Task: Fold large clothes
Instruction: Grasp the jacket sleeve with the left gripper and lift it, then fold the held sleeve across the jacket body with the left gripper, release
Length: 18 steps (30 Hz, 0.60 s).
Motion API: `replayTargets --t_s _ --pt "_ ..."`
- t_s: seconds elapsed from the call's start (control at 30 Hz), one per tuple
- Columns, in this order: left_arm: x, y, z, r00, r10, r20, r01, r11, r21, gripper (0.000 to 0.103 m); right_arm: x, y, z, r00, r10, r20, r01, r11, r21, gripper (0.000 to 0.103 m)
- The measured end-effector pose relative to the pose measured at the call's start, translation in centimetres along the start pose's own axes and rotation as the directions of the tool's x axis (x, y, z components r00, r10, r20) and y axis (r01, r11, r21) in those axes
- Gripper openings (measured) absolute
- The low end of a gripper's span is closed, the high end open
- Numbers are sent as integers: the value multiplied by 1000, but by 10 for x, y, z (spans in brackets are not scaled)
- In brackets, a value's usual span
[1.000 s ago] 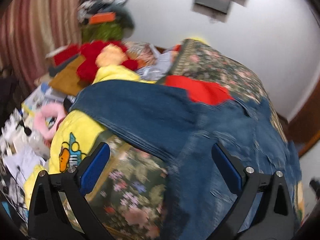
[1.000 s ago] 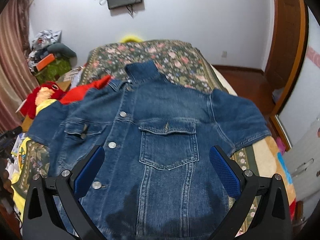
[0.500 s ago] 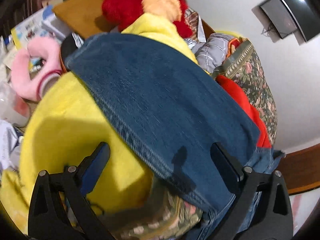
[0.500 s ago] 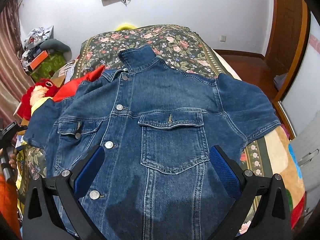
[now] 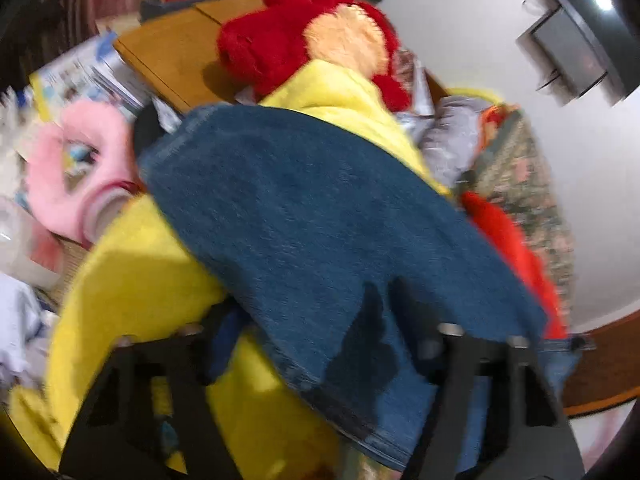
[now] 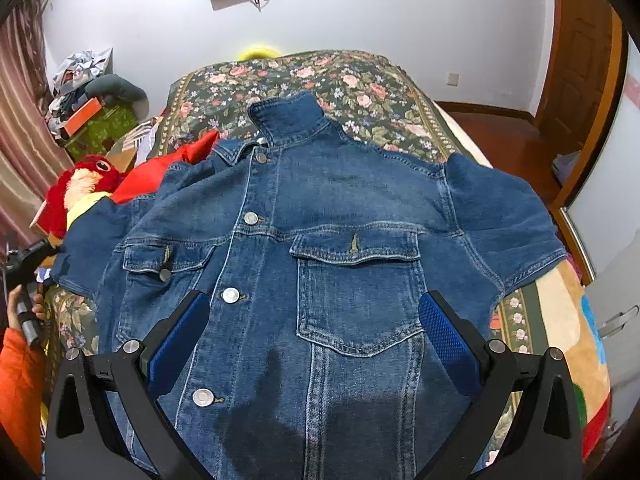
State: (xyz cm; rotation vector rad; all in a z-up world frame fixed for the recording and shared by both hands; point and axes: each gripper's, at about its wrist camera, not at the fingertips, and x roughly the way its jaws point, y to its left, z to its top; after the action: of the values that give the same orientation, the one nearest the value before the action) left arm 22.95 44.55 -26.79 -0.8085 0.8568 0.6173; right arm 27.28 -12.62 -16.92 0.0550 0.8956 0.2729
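**Left claw closing on the jacket sleeve**

You are bringing the left claw (image 5: 320,364) in on the sleeve (image 5: 320,220) of the denim jacket (image 6: 320,260). A second ago that claw was hanging back over the bed with its jaws spread wide and the whole sleeve ahead of it; now it is sitting right at the sleeve's hem and its jaws have just been closing, with the denim edge running between them. The picture is smeared, so you are not getting proof that the pads are biting the cloth yet. By my reading, you are starting the first fold, sleeve over the chest.

The right claw (image 6: 316,344) is hovering over the lower front of the jacket, jaws wide apart, nothing between the blue pads (image 6: 448,340), much as it was a second ago.

The jacket is lying front up and buttoned on the flowered bedspread (image 6: 320,76), collar towards the far wall, both short sleeves spread out.

The right view is giving you the whole jacket, and at its left edge your hand (image 6: 38,304) on the left claw's grip beside the sleeve. The left view is showing what that hides: the sleeve is resting on a yellow blanket (image 5: 140,280), with a red plush toy (image 5: 304,36) just beyond it, so you are risking pinching the blanket too
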Motion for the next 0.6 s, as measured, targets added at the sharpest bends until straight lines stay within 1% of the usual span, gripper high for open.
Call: replayTargets --t_s 0.07,0.13,0.17,0.27,0.33,0.4,0.43,0.5,0.57,0.6 --pt "-1 -10 -1 995 94 33 -96 994 61 29 -4 -2 0 1000 1 11 -1 1000 10 103" --pt "-7 -15 0 989 133 67 -139 985 100 16 -7 -5 0 1000 -1 17 0 1000 20 103" --pt "-12 -18 0 987 136 83 -145 983 115 12 -9 -7 0 1000 -2 20 2 1000 24 103" --pt "-34 -28 4 984 111 138 -129 983 133 9 -13 -13 -1 1000 -6 27 5 999 40 103" --pt "-56 -38 8 980 74 186 -102 984 144 8 -14 -17 -2 1000 -6 29 4 999 54 103" --pt "-78 -55 11 972 24 235 -65 984 168 7 -15 -21 -3 999 -2 32 0 998 65 103" --pt "-91 -63 11 965 3 261 -53 981 185 7 -16 -22 -3 999 1 35 -3 998 71 103" --pt "-119 -88 8 946 -52 320 -29 969 244 7 -18 -25 -4 999 6 40 -9 997 77 103" --pt "-146 -115 0 923 -113 368 -9 949 314 7 -19 -26 -5 999 11 45 -14 997 77 103" --pt "-160 -132 -5 910 -150 387 3 935 355 7 -20 -27 -6 999 11 47 -15 997 76 103"
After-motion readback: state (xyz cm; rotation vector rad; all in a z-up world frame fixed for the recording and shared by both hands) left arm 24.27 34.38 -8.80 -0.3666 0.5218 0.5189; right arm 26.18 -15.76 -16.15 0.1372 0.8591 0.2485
